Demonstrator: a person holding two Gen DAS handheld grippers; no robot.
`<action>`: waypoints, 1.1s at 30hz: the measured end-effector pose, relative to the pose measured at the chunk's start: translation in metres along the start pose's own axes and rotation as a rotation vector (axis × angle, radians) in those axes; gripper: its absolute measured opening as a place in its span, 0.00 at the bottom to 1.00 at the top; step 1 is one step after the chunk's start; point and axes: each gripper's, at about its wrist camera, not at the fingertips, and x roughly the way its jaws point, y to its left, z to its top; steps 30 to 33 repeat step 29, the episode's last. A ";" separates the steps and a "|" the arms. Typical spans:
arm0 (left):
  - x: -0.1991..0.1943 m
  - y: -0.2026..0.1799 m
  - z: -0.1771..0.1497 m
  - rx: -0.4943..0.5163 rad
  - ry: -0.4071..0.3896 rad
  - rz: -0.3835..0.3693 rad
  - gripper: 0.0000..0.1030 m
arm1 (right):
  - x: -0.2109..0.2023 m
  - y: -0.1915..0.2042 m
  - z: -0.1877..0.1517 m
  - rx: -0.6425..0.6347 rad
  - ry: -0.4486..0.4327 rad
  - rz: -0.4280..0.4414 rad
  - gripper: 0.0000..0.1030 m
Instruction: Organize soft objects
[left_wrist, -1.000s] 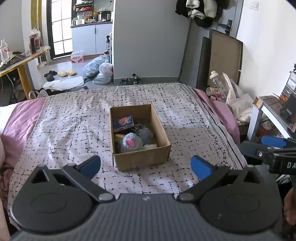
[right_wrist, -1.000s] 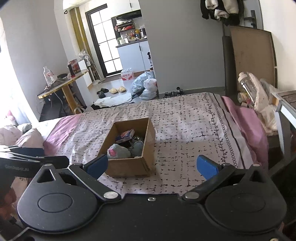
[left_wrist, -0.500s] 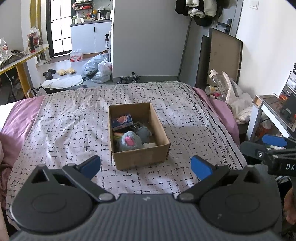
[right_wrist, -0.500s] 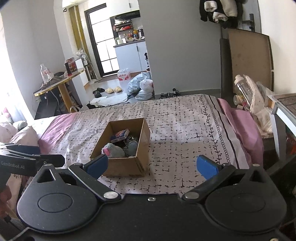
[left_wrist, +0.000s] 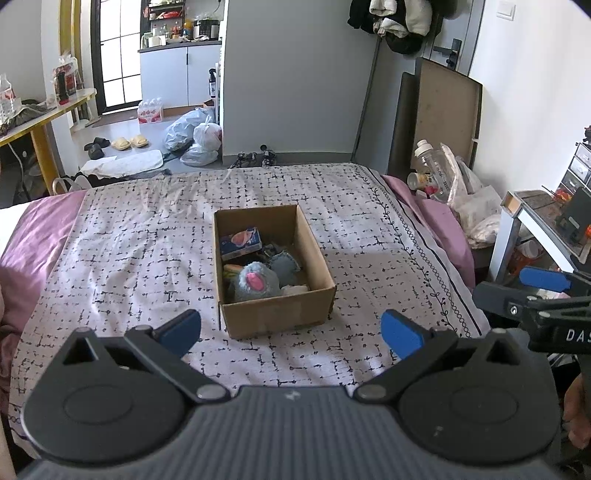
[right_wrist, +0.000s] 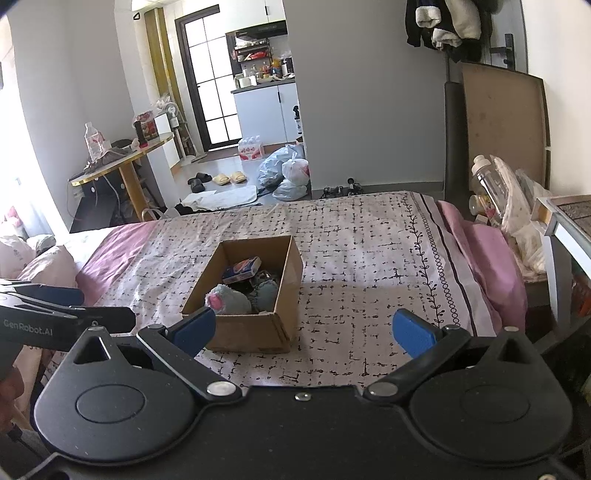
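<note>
A cardboard box (left_wrist: 277, 317) (right_wrist: 255, 334) stands on the bed's patterned sheet (left_wrist: 129, 258) (right_wrist: 362, 266). Inside it lie a grey-blue plush with a pink patch (left_wrist: 255, 282) (right_wrist: 227, 300), a grey fabric piece (left_wrist: 284, 264) (right_wrist: 266, 293) and a small blue packet (left_wrist: 240, 243) (right_wrist: 242, 268). My left gripper (left_wrist: 291, 330) is open, held back from the box's near wall, with nothing between its fingers. My right gripper (right_wrist: 303, 330) is open too, near the box's front right corner and empty. Each gripper shows at the edge of the other's view.
A pink pillow (right_wrist: 44, 264) lies at the bed's left end. A side table (left_wrist: 546, 229) and bags with a bottle (left_wrist: 436, 170) stand right of the bed. Beyond the foot are floor bags (left_wrist: 195, 136), slippers (left_wrist: 129, 142) and a yellow-legged table (right_wrist: 122, 166).
Both cameras have drawn back and risen slightly, so the box sits a little farther away. Both grippers stay open. The box's contents have not moved.
</note>
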 end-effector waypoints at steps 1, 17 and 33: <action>0.000 0.000 0.000 -0.002 -0.003 0.000 1.00 | 0.000 0.001 0.000 -0.004 -0.001 0.001 1.00; -0.003 0.000 0.000 -0.015 -0.018 0.005 1.00 | -0.002 0.010 0.003 -0.022 -0.009 0.014 1.00; -0.008 0.004 0.005 -0.019 -0.054 0.037 1.00 | -0.004 0.018 0.007 -0.032 -0.023 0.033 1.00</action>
